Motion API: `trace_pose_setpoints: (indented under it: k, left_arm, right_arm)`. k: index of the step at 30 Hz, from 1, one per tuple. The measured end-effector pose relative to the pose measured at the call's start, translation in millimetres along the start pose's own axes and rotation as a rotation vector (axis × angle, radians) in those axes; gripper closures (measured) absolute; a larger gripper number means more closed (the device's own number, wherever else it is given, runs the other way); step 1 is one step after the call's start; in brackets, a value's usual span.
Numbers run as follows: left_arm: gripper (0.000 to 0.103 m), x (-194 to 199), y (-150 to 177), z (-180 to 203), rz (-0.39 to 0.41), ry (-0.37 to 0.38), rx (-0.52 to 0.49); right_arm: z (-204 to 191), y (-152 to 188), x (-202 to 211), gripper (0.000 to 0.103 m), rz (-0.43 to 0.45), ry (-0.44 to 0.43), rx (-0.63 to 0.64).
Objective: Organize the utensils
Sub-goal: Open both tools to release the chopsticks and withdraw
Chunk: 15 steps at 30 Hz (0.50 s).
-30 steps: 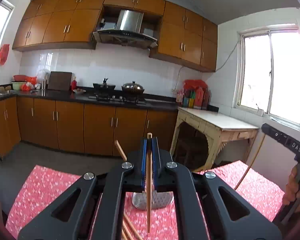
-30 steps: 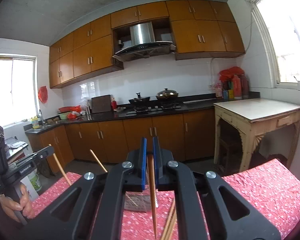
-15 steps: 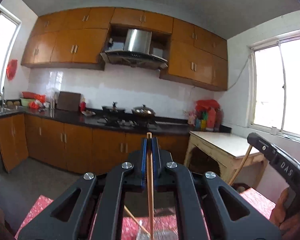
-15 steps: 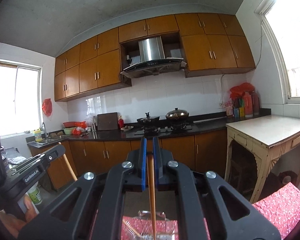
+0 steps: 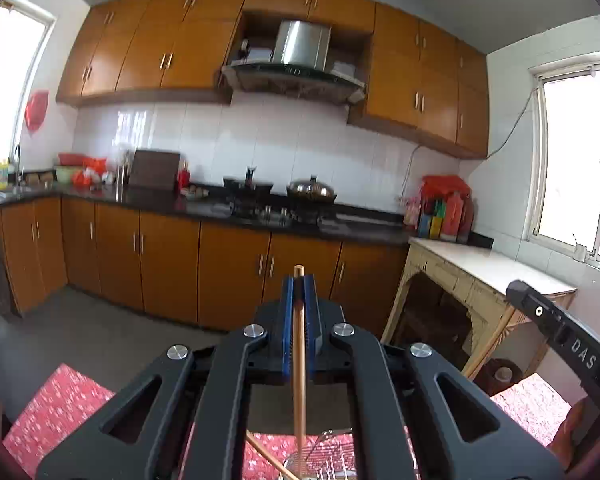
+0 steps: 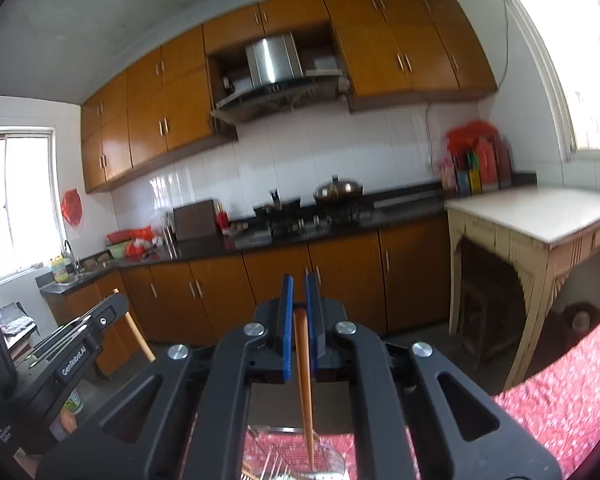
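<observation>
The left tongs are closed on a wooden chopstick, which hangs below them over a wire basket. The right tongs clamp a second chopstick, its tip down at the basket on the red-clothed worktop.

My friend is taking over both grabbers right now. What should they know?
Left gripper: shut on a chopstick, held upright.
Right gripper: shut on another chopstick, also upright, tip hanging down.
Both tips hang just above a wire holder on the red patterned cloth. At least one chopstick already leans there.
Done: both chopsticks picked up and lifted.
Left: lower them into the holder, open the jaws, then check the cloth for more; most of it is hidden.
</observation>
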<state>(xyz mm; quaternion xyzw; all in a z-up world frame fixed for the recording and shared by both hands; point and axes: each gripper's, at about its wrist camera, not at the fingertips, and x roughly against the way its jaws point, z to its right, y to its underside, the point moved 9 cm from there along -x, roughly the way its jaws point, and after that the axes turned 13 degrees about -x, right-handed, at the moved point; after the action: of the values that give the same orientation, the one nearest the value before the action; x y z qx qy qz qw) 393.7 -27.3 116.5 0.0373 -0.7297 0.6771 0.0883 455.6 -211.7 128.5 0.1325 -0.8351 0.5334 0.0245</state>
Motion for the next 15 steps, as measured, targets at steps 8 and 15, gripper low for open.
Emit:
trace_pose_setpoints:
  k: [8, 15]
  left_arm:
    - [0.079, -5.9, 14.7, -14.0, -0.108, -0.009, 0.004]
    - [0.050, 36.1, 16.3, -45.1, -0.102, -0.064, -0.003]
  right_arm:
    - [30.1, 23.7, -13.0, 0.063, -0.093, 0.144, 0.021]
    - [61.2, 11.8, 37.3, 0.060, -0.055, 0.183, 0.003]
